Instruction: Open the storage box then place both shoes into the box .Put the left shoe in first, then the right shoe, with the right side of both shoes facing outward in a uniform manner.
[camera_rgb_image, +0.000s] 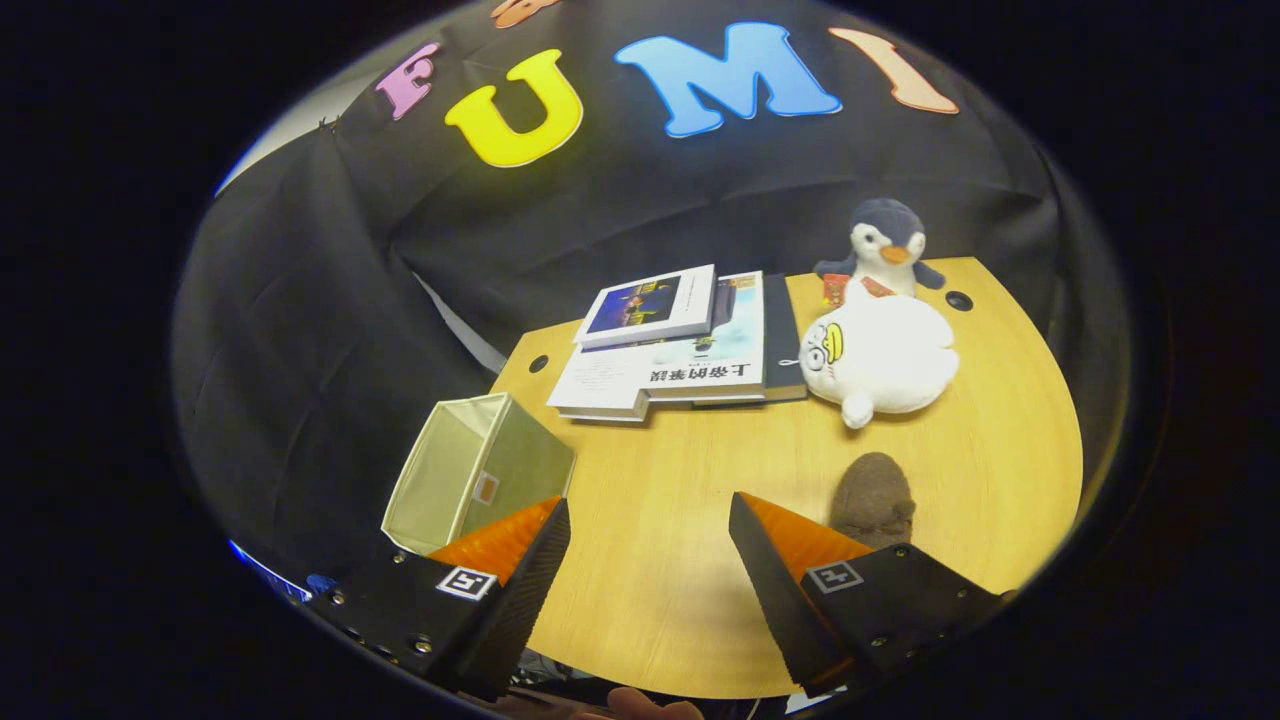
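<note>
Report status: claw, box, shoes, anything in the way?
Claw open, empty, over bare table. Box open by left finger. One brown shoe just past right finger. Books and plush toys farther back, clear of path.

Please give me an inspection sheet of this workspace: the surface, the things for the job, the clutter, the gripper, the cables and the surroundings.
Surface: wooden table, bare between the fingers; a dark round hole near each far corner.
Job's things: storage box, pale fabric, just ahead of the left finger, its top open and the inside looking empty. A brown fuzzy thing beyond the right finger; I cannot tell if it is a shoe.
Clutter: stack of books at the far side; white plush toy beside it; penguin plush behind that.
Gripper: gripper open, fingers wide apart, holding nothing.
Cables: nothing seen.
Surroundings: black cloth wall behind the table.
</note>
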